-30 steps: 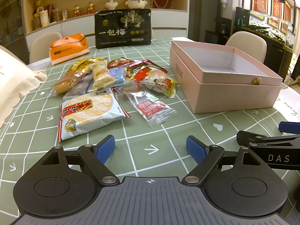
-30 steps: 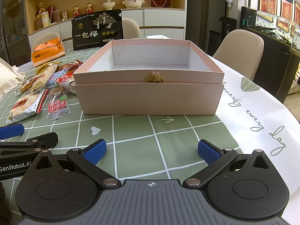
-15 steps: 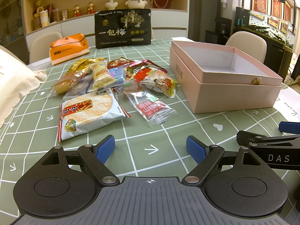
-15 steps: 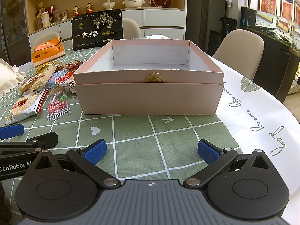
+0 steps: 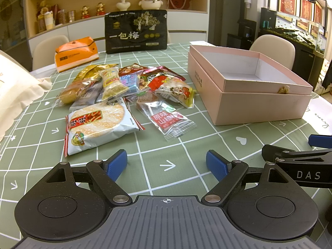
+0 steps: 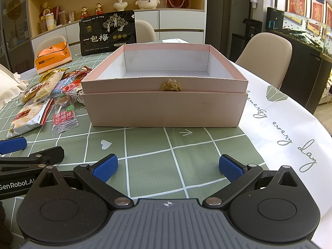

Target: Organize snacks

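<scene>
A pile of several wrapped snacks [image 5: 128, 87] lies on the green checked tablecloth, left of an open, empty pink box [image 5: 249, 101]. Nearest me are a round rice cracker pack [image 5: 97, 124] and a clear hawthorn candy pack [image 5: 166, 118]. My left gripper [image 5: 166, 165] is open and empty, low over the cloth in front of the pile. My right gripper [image 6: 169, 167] is open and empty, in front of the pink box [image 6: 166, 105]. The snacks also show in the right wrist view [image 6: 41, 99].
A big black snack bag [image 5: 136, 31] and an orange pack [image 5: 75, 53] stand at the table's far side. A cream cloth bag [image 5: 14, 95] lies at the left. A white printed cloth [image 6: 286, 124] covers the table's right part. Chairs stand behind the table.
</scene>
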